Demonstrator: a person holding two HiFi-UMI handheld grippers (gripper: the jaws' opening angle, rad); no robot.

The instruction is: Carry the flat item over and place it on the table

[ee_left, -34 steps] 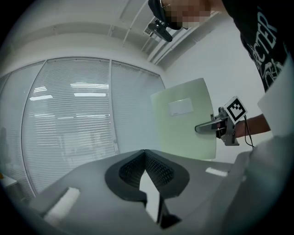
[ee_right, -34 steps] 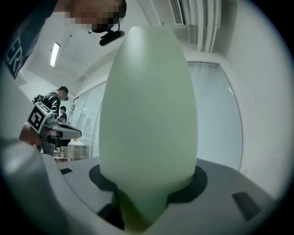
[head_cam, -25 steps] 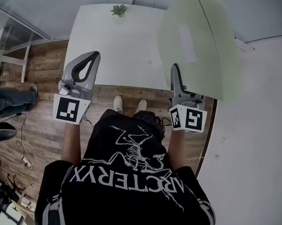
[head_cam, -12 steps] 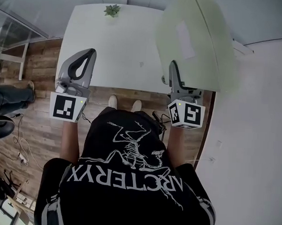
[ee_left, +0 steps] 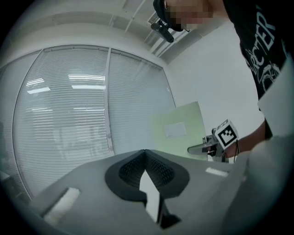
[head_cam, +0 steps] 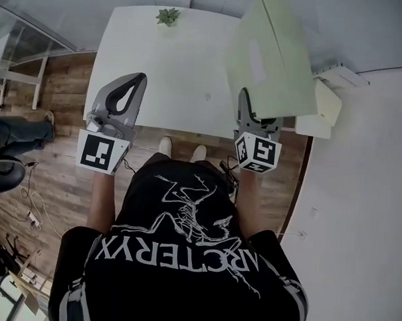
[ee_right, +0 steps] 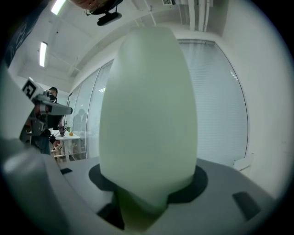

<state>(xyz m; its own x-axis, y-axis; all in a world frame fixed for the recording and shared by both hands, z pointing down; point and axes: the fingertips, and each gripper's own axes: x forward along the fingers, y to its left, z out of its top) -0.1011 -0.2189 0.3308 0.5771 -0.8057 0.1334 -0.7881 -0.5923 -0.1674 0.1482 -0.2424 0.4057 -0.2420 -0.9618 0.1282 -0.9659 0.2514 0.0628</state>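
Observation:
The flat item is a pale green board (head_cam: 275, 56) with a white label on it. It stands nearly upright over the right end of the white table (head_cam: 171, 75), and my right gripper (head_cam: 245, 97) is shut on its lower edge. In the right gripper view the board (ee_right: 147, 110) rises from between the jaws (ee_right: 140, 204) and fills the middle. My left gripper (head_cam: 134, 80) is shut with nothing in it and hovers over the table's front left edge. In the left gripper view its jaws (ee_left: 146, 160) meet, with the board (ee_left: 181, 131) to the right.
A small potted plant (head_cam: 169, 15) sits at the table's far edge. Cream boxes (head_cam: 324, 105) lie by the white wall right of the table. On the wooden floor to the left are another person's legs (head_cam: 19, 136), a chair (head_cam: 1, 176) and cables (head_cam: 35, 216). Blinds cover the glass wall behind.
The right gripper has moved slightly left and farther over the table edge with the board, which now stands more upright. The cream boxes on the right have come into view. The left gripper stays shut.

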